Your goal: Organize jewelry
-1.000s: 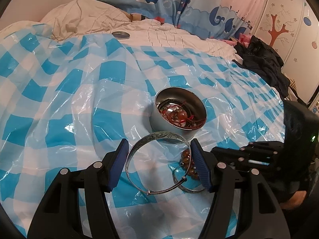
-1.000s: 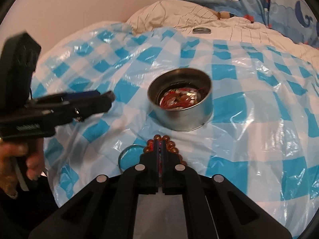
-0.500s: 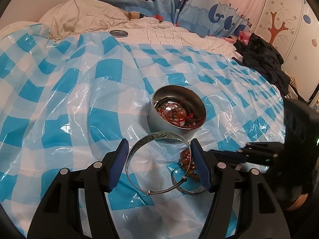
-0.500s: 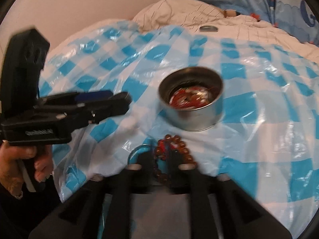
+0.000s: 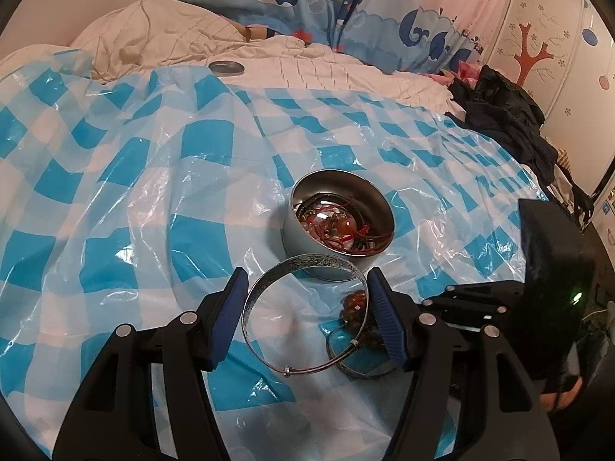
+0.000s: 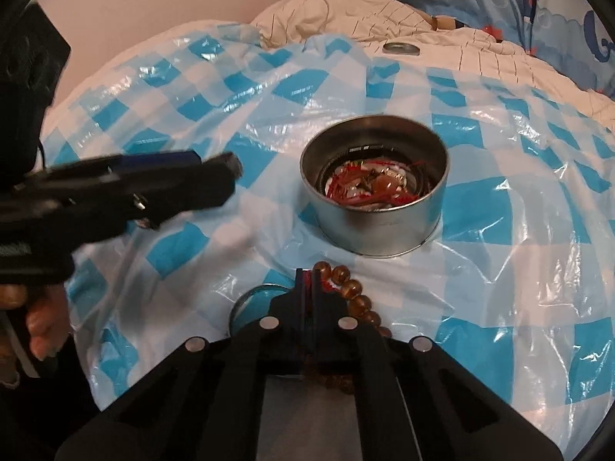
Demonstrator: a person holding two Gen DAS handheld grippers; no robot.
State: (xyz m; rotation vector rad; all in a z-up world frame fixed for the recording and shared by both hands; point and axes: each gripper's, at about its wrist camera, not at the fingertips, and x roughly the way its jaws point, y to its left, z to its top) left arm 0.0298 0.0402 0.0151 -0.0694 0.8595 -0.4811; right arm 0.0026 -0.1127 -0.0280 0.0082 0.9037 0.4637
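Observation:
A round metal tin (image 5: 340,230) (image 6: 378,215) holding red and dark jewelry sits on the blue-checked plastic sheet (image 5: 153,176). My left gripper (image 5: 307,307) is shut on a silver bangle (image 5: 303,315) and holds it just in front of the tin. My right gripper (image 6: 307,280) is shut on a brown bead bracelet (image 6: 359,299) near the tin's front wall; the beads also show in the left wrist view (image 5: 355,305). A second silver bangle (image 5: 357,361) (image 6: 250,296) lies on the sheet under the beads.
The tin's lid (image 5: 226,67) (image 6: 401,48) lies far back on the white quilt (image 5: 346,69). Dark clothing (image 5: 511,123) is heaped at the right edge of the bed. A whale-print curtain (image 5: 346,7) hangs behind.
My right gripper opened briefly, then shut on the bead bracelet and moved closer to the tin. My left gripper still holds the silver bangle and has shifted slightly forward.

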